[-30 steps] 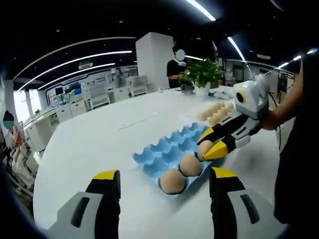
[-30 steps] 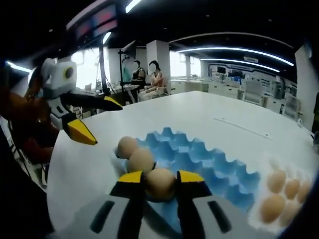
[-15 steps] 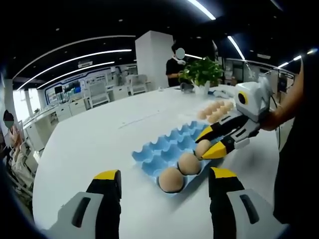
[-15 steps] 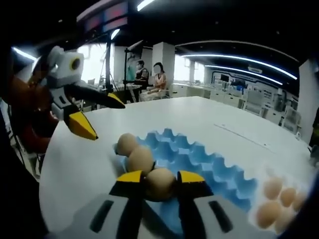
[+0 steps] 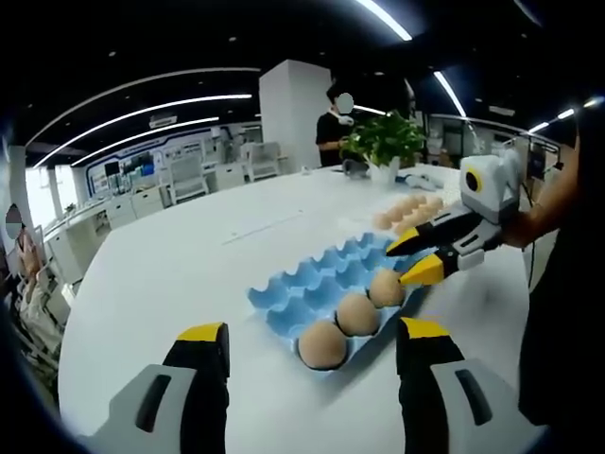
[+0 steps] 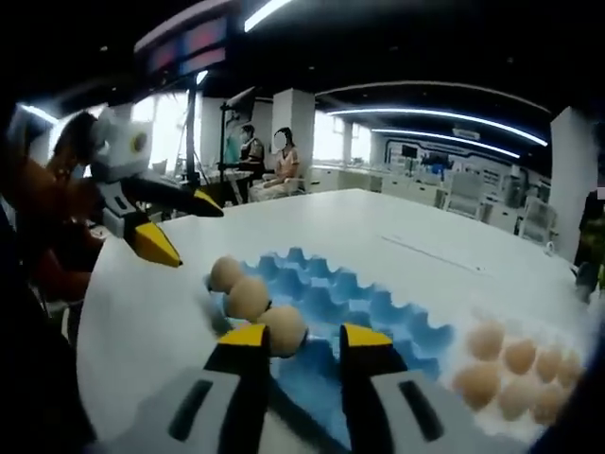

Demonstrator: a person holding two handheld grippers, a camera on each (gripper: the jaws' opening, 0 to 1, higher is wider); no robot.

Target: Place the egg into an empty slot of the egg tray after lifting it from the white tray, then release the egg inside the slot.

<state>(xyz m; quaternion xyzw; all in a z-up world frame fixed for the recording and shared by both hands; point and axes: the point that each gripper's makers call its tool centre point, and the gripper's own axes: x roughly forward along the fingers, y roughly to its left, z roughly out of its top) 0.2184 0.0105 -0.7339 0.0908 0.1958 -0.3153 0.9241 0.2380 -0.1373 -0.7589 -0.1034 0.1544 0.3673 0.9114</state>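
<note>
Bright ceiling strips, glossy table (image 5: pixel 180 274) — edges warped, blurred

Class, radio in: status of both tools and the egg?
Right tool open, left tool open, empty. Egg seated in blue egg tray with two others. Nothing in the way.

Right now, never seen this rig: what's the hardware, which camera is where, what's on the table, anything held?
No robot arm: a person holds a two-jaw claw in each hand, with a fisheye camera on each looking along its yellow-tipped jaws. In the left gripper view, the left claw is open above the white round table; the right claw enters from the right, open beside the eggs. On the table lie a blue moulded egg tray with three brown eggs in its near row, and a white tray of more eggs beyond. In the right gripper view, the right claw stands open, with the third egg in its slot. Nothing is held.
</note>
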